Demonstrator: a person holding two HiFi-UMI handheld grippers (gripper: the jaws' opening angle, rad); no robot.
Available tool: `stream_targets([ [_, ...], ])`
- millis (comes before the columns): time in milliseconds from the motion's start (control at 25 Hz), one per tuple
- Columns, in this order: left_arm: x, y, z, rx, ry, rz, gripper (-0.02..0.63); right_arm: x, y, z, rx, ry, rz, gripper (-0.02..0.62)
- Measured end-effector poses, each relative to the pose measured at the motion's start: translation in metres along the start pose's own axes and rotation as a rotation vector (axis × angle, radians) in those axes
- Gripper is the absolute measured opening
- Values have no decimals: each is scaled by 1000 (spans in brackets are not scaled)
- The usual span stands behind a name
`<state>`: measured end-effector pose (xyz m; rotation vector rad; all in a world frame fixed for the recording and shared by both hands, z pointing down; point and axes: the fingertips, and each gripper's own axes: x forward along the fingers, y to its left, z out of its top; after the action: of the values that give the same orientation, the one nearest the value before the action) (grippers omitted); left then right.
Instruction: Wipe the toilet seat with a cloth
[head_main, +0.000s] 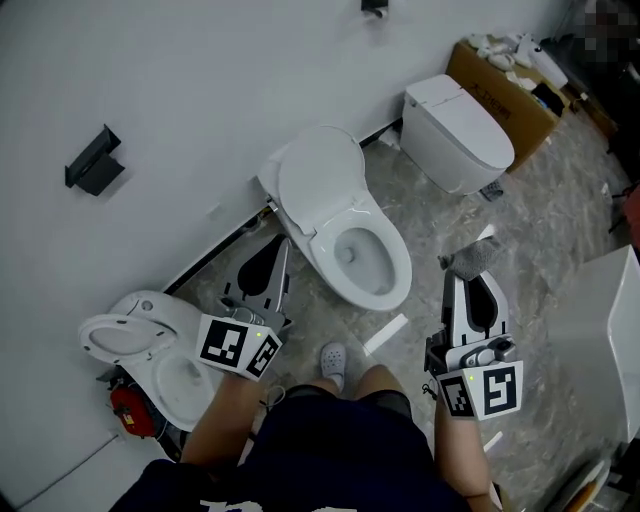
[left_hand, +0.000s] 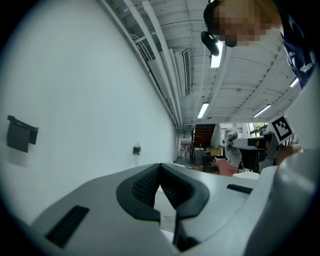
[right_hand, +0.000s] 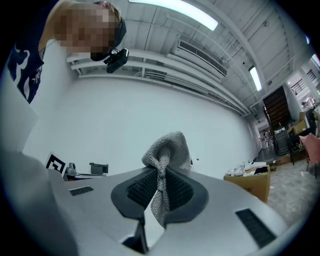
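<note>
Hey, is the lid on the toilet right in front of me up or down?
Up. In the head view the lid leans back toward the wall and the bowl lies open to view.

Toilet seat lies open to approach; another toilet seemingly crowds left.

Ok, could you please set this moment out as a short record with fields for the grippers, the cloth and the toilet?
left gripper: jaws together, nothing held
right gripper: shut on the grey cloth
grey cloth: bunched above the jaws, apart from the seat, to its right
toilet seat: down, lid raised
wiping: not yet begun
closed toilet: upper right, beside a cardboard box
</note>
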<state>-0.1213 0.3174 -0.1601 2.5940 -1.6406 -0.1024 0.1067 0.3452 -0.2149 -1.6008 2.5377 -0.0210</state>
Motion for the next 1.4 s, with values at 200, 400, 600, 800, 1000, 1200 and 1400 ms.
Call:
stream_targets([
  [200,40,16,-14,-22,33,-11,12,31,-26,-9,3,16,-23,55],
  [400,80,22,-21,-14,55,-2,12,68,-57,-23,30,24,-6,55],
  [600,132,29,-25,-14,57,23,12,122,-90,-28,39,41,53,55],
  [800,184,27,-33,-13,24,55,12,162,-138,-38,48,51,110,55],
  [1000,214,41,-57,-14,28,91,12,198,-169,-76,70,109,128,55],
  [1200,239,71,-94,-34,69,124,12,231,-179,-124,101,177,133,55],
  [1400,261,105,-151,-91,105,129,12,253,-187,-190,103,266,86,55],
])
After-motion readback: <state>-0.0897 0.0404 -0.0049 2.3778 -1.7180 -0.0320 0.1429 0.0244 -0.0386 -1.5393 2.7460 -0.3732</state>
